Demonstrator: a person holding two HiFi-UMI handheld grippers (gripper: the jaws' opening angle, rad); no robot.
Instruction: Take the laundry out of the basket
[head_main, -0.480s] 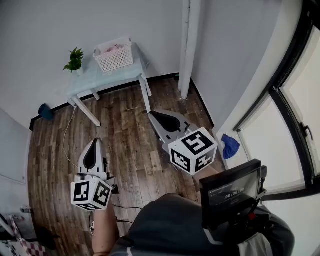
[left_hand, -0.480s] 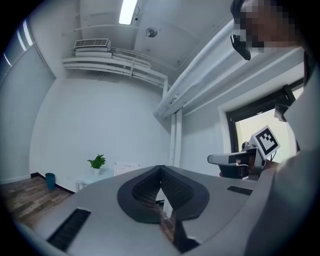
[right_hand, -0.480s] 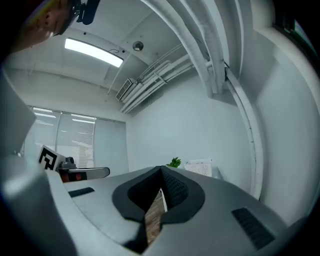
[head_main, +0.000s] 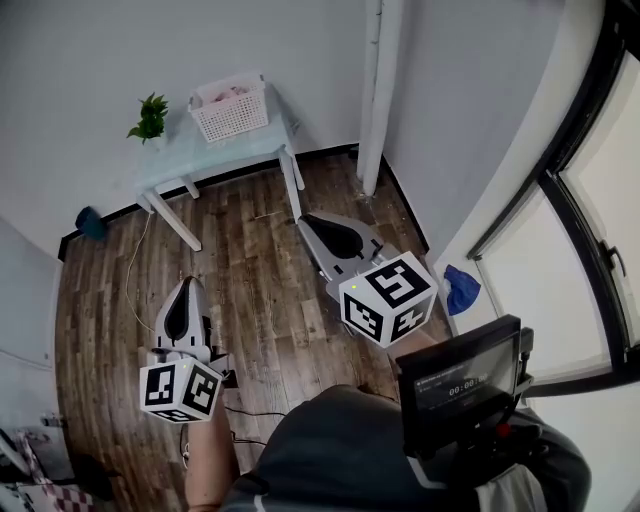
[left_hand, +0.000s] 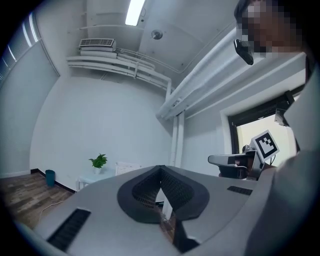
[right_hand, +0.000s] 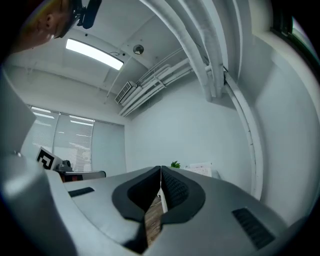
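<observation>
A white laundry basket (head_main: 229, 113) stands on a pale table (head_main: 205, 152) against the far wall, with pink laundry (head_main: 229, 96) showing over its rim. Both grippers hang over the wood floor, far short of the table. My left gripper (head_main: 189, 283) is shut and holds nothing; in its own view the left gripper (left_hand: 160, 168) points toward the basket (left_hand: 127, 168). My right gripper (head_main: 304, 219) is also shut and empty. In the right gripper view the right gripper (right_hand: 160, 169) has its pads together, with the basket (right_hand: 202, 169) small beyond them.
A potted plant (head_main: 149, 118) stands on the table's left end. A white pipe column (head_main: 376, 90) runs down the wall right of the table. A blue object (head_main: 90, 222) lies by the left wall and a blue cloth (head_main: 461, 290) below the window. A cable (head_main: 135, 270) crosses the floor.
The right gripper has edged slightly forward toward the table. The left gripper has barely moved.
</observation>
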